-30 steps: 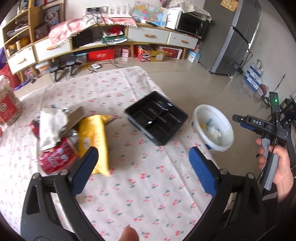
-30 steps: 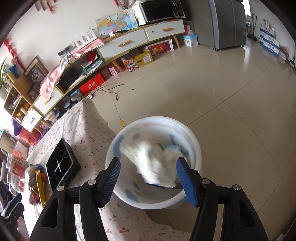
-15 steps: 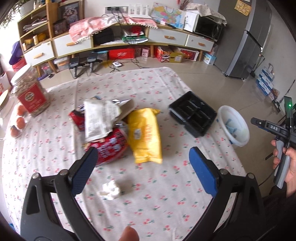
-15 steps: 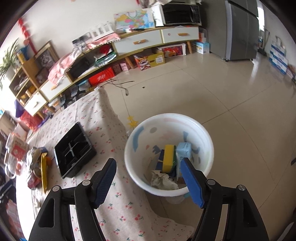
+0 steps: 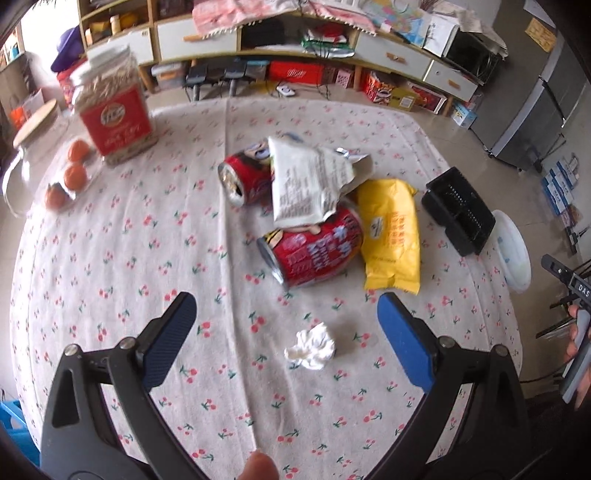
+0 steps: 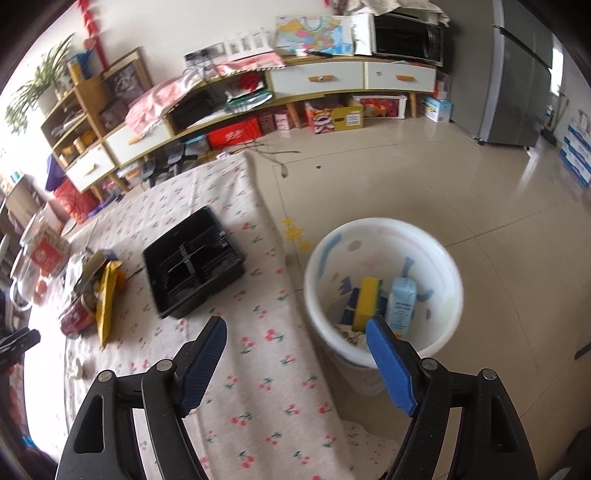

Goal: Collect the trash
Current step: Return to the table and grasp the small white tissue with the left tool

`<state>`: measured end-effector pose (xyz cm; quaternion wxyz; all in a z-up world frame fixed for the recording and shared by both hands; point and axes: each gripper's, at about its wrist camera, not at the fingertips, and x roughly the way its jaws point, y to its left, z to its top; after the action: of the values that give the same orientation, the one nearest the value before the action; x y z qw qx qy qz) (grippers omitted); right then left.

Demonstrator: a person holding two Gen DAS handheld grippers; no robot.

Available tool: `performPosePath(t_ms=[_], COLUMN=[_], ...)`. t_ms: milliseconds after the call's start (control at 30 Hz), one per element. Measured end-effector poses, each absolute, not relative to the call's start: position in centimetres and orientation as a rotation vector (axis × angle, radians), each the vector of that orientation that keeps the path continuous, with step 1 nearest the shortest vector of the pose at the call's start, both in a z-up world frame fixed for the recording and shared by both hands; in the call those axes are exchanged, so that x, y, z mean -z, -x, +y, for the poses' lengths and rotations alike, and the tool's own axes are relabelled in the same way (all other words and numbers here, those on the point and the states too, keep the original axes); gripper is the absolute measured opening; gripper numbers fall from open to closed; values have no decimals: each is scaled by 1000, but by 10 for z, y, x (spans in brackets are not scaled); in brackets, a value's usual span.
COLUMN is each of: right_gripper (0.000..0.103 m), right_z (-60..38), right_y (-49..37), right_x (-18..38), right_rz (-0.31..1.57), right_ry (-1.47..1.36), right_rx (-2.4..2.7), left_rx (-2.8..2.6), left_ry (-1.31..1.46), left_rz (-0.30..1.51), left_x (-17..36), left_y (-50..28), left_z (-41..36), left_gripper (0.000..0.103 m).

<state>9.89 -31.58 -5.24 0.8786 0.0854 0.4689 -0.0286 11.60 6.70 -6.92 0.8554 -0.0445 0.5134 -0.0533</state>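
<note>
While a crumpled tissue (image 5: 311,346) is framed between the left gripper (image 5: 286,334)'s spread fingers, bin (image 6: 382,288) contents are seen only past the right gripper (image 6: 295,354)'s opening, empty fingers.

A cherry-print cloth covers the tabletop (image 5: 129,240). At its far left stands a clear jar with a red label (image 5: 112,110), with three orange fruits (image 5: 74,175) just beside it. Beyond, a long low cabinet with white drawers (image 6: 317,79) lines the wall, a microwave (image 6: 406,35) on top and a grey refrigerator (image 6: 517,74) to the right.
</note>
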Motion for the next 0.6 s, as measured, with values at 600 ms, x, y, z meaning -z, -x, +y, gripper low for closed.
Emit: performPosePath(t_ms=[600], right_gripper=[80], right_z=[-212], right_y=[-106], right_x=[77], right_rz=[1055], right_ry=[-7], right_rx=[-150], left_rx=[262], left_ry=[10], left_rz=[1129], left_x=[107], left_y=[-77], left_z=[53], left_gripper=[75])
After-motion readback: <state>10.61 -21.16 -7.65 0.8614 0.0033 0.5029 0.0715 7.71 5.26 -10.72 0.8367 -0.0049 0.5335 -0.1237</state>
